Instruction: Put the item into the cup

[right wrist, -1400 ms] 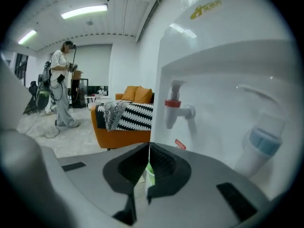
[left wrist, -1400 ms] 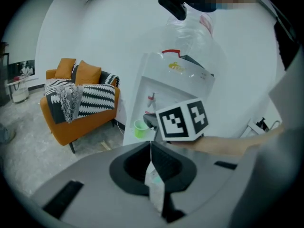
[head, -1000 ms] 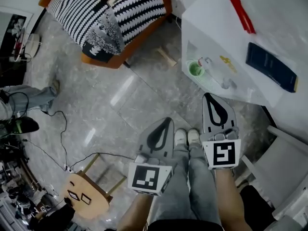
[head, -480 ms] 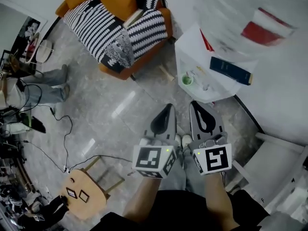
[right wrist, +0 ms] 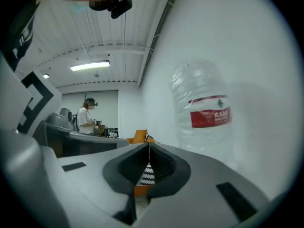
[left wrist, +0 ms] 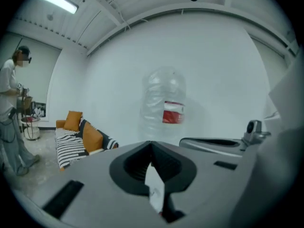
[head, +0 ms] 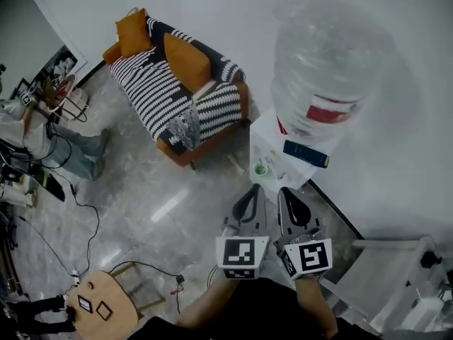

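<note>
A small green cup (head: 260, 169) stands on a low white table (head: 267, 139) just beyond my grippers in the head view. Tiny pale items lie beside the cup, too small to tell apart. My left gripper (head: 255, 188) and right gripper (head: 287, 190) hang side by side in front of the person's body, short of the table, both shut with nothing between the jaws. In the left gripper view the left gripper (left wrist: 151, 143) points level at a big water bottle (left wrist: 164, 109). The right gripper (right wrist: 149, 144) also points level, with the bottle (right wrist: 203, 107) to its right.
A dark blue book (head: 306, 154) lies on the table under the large clear water bottle (head: 322, 69). A striped sofa with orange cushions (head: 173, 94) stands at the left. Cables and a wooden stool (head: 100, 305) are on the floor. A person (left wrist: 10, 113) stands at the far left.
The head view has lifted, so the table and cup look smaller and farther away and the water bottle has come into sight. Both grippers have drawn close together, still shut.
</note>
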The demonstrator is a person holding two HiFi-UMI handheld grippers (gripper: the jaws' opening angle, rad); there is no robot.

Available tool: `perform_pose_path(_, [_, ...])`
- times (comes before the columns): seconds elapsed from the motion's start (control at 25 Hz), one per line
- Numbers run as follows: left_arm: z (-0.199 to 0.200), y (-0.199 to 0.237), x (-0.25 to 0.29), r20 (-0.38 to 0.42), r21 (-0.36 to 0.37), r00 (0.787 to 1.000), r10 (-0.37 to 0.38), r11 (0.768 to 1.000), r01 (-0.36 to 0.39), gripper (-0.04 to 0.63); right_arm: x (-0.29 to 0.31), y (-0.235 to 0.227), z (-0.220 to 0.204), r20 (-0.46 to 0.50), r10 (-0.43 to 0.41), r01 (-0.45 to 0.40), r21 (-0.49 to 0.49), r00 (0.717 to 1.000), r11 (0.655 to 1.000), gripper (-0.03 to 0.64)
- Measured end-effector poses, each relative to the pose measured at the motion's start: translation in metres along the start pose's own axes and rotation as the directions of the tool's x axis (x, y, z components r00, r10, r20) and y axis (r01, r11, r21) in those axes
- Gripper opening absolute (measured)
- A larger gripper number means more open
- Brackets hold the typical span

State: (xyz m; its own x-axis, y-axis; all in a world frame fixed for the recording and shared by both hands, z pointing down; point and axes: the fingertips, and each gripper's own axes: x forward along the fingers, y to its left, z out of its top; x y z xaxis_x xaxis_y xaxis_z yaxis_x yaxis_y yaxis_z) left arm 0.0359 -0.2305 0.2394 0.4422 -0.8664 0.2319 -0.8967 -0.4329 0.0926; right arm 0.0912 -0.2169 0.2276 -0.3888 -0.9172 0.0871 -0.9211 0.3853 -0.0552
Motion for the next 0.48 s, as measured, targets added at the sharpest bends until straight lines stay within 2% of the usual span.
perform_pose_path(0.12, [0.021,-0.013,-0.004,0.04,0.027,0.999,-0.008,1.0,0.007,0.013,-0.009,-0.013,0.017,0.026,-0.07,0.07,0.017,0.997,0.997,0.011])
perform_pose_path(0.24, [0.032,-0.022,-0.008,0.066,0.045,0.998,-0.023,0.999,0.02,0.014,-0.015,-0.02,0.029,0.051,-0.096,0.095,0.019,0.994,0.995,0.01])
perform_pose_path(0.48, [0.049,-0.027,-0.011,0.144,0.071,0.989,-0.019,0.997,0.009,0.014,-0.022,-0.016,0.047,0.076,-0.08,0.081,-0.016,0.994,0.997,0.009])
